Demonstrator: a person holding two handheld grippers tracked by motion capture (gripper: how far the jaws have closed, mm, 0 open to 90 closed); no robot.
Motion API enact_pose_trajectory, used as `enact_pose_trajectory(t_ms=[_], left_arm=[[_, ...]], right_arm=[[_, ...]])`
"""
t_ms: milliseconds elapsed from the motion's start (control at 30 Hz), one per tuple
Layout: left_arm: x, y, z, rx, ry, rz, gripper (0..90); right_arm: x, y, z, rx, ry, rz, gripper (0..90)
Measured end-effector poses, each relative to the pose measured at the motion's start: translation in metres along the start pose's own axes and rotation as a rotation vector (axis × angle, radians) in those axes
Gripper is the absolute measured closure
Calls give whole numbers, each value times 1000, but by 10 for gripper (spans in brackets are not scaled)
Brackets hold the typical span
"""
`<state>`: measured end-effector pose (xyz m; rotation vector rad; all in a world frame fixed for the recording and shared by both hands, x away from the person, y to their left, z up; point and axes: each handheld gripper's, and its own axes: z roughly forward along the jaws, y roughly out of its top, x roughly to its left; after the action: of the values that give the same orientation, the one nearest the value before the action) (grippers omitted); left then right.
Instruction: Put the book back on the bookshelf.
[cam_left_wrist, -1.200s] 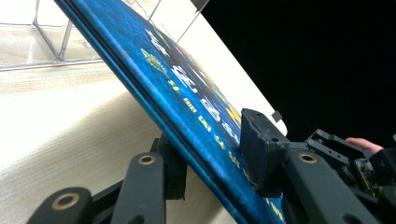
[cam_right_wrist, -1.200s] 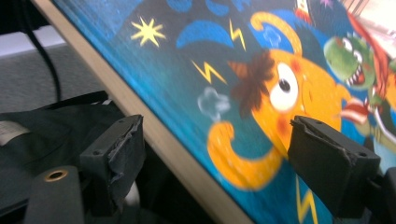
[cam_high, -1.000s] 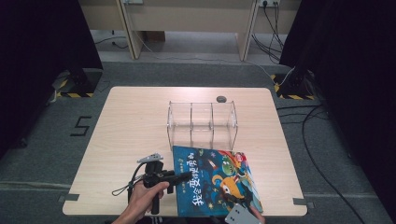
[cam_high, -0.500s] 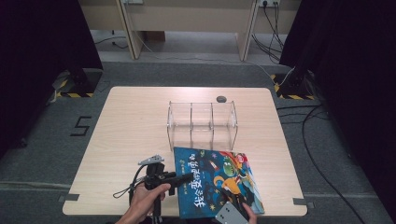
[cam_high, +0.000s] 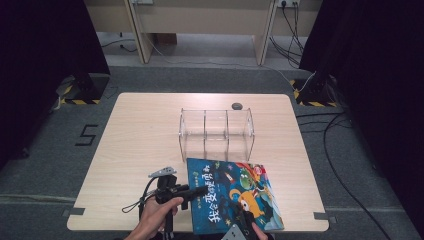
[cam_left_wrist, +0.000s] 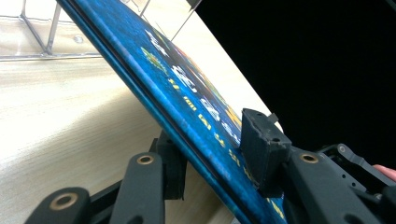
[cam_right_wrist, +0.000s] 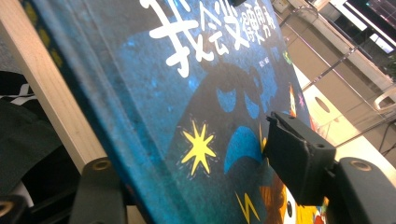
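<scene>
At the near edge of the table (cam_high: 140, 130), both the left gripper (cam_high: 197, 191) and the right gripper (cam_high: 246, 220) pinch the picture book (cam_high: 230, 192), tilted just before the clear rack (cam_high: 216, 131); lifting looks under way, and next comes standing it upright for a slot

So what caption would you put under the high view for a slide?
Two hand-held claws, left and right, grip a blue picture book beside a clear divided rack.

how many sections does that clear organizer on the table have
3. The clear organizer behind the book has a left, middle and right section, split by two dividers. All look empty.
</scene>
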<state>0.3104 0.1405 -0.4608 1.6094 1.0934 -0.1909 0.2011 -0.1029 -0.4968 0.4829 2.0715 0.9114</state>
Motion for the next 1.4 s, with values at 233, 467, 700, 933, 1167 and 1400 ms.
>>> enact_pose_trajectory(t_ms=[233, 467, 700, 933, 1167, 1400], left_arm=[[0, 4, -2, -6, -40, -7, 562], [2, 3, 0, 29, -114, -72, 443], [6, 4, -1, -4, -117, -84, 350], [19, 12, -13, -63, -72, -64, 323], [32, 20, -20, -94, -61, -32, 313], [47, 25, -37, -148, 89, 38, 341]], right_arm=[[-5, 0, -9, -47, -6, 88, 473], [-23, 1, -20, -117, -11, 241, 519], [-38, -2, -28, -159, -7, 326, 529], [-42, -3, -29, -175, 12, 360, 524], [-46, -3, -31, -181, 25, 379, 523], [-50, -4, -32, -195, 30, 397, 522]])
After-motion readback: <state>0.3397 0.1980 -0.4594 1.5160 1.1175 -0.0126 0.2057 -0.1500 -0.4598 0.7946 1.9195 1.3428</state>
